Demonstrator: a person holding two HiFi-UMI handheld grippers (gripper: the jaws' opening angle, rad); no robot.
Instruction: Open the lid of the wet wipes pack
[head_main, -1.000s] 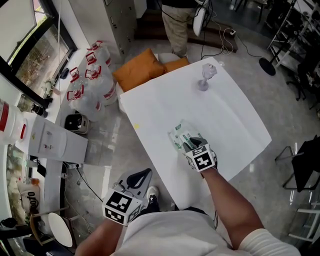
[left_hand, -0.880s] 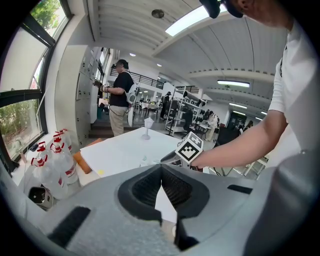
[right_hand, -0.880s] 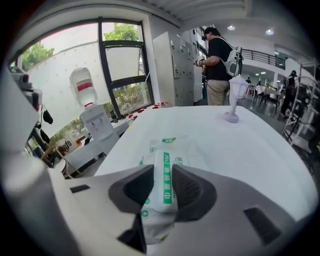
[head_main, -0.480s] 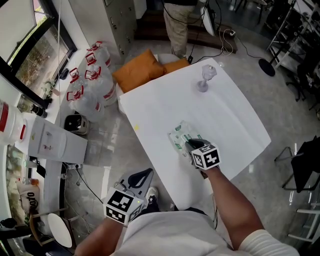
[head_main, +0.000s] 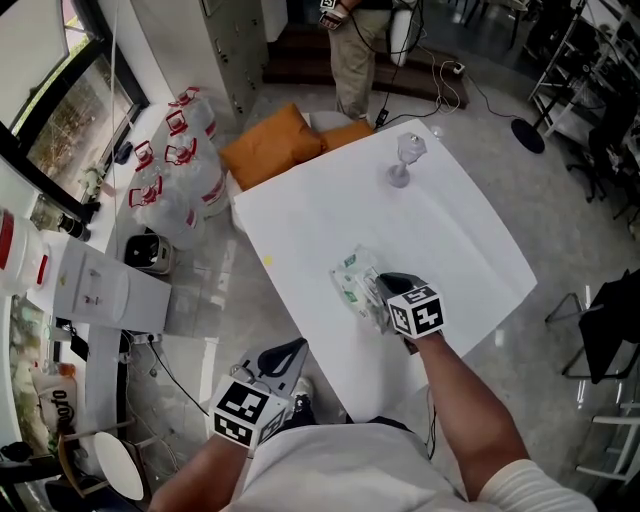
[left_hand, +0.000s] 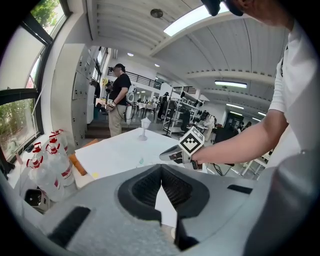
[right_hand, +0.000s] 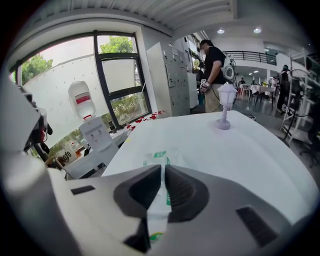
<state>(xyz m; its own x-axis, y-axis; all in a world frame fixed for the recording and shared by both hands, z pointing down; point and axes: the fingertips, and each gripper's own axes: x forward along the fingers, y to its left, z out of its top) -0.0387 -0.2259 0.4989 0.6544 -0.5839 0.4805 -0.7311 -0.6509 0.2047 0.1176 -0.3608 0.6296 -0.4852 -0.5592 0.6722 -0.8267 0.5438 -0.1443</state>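
Note:
The wet wipes pack (head_main: 355, 280), white with green print, lies near the front left of the white table (head_main: 460, 230). My right gripper (head_main: 380, 291) is at the pack's near end, jaws closing with a thin white-and-green flap of the pack (right_hand: 159, 159) pinched between the pads. The right gripper (right_hand: 163, 172) points down across the pack. The left gripper (head_main: 286, 353) hangs off the table's near-left corner, holding nothing; its jaws (left_hand: 161, 170) meet at the tips. From there the right gripper (left_hand: 172, 155) shows over the table.
A small clear lamp-shaped ornament (head_main: 404, 160) stands at the table's far side. Orange cushions (head_main: 272, 143), several water bottles (head_main: 170, 170) and a water dispenser (head_main: 100, 285) are on the floor to the left. A person (head_main: 360, 45) stands beyond the table.
The right gripper's jaws have closed onto the pack's near end and the hand has drawn back and up a little. The left gripper has stayed still.

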